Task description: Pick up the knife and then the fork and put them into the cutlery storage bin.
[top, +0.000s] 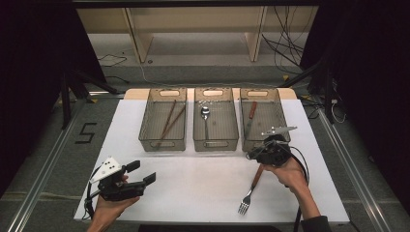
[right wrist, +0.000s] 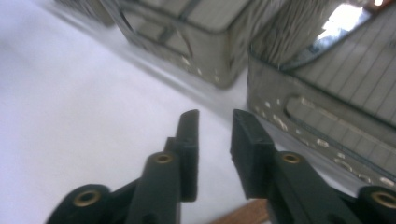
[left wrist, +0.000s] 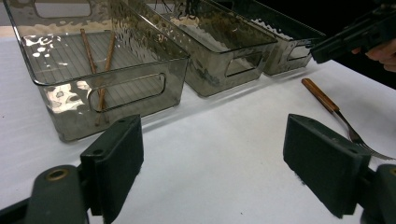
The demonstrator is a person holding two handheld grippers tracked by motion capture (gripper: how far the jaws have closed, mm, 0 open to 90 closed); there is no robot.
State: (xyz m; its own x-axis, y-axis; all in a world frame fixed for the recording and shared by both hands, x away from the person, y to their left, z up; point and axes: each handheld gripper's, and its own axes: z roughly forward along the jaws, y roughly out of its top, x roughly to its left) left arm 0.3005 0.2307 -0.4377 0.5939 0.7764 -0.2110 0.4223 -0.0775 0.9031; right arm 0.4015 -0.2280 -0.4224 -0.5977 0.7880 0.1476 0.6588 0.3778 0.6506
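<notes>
White table covering (top: 193, 188) lies under everything, with dark floor and cables beyond it at twelve o'clock; three smoky translucent bins stand in a row along the far half. From the high view, the left bin (top: 145, 126) holds a pair of brown chopsticks (top: 170, 120); the middle bin (top: 197, 129) holds a spoon (top: 205, 116); the right bin (top: 278, 113) holds a knife with a reddish handle (top: 250, 117).

Wooden-handled fork (top: 252, 186) lies flat on the covering at about five o'clock from the middle bin, tines toward six o'clock, handle end toward twelve and running under the right gripper (top: 255, 152); that gripper sits just in front of the right bin, over the handle's top; in the right gripper view its jaws stand a narrow gap apart with white covering between them, and a sliver of the wooden handle (right wrist: 247, 212) shows at the bottom edge, below the pads, not pinched.

Left gripper (top: 142, 173) rests at about eight o'clock, well apart from the fork; its jaws are spread wide with nothing between them, aimed toward the bins and the fork (left wrist: 336, 112).
</notes>
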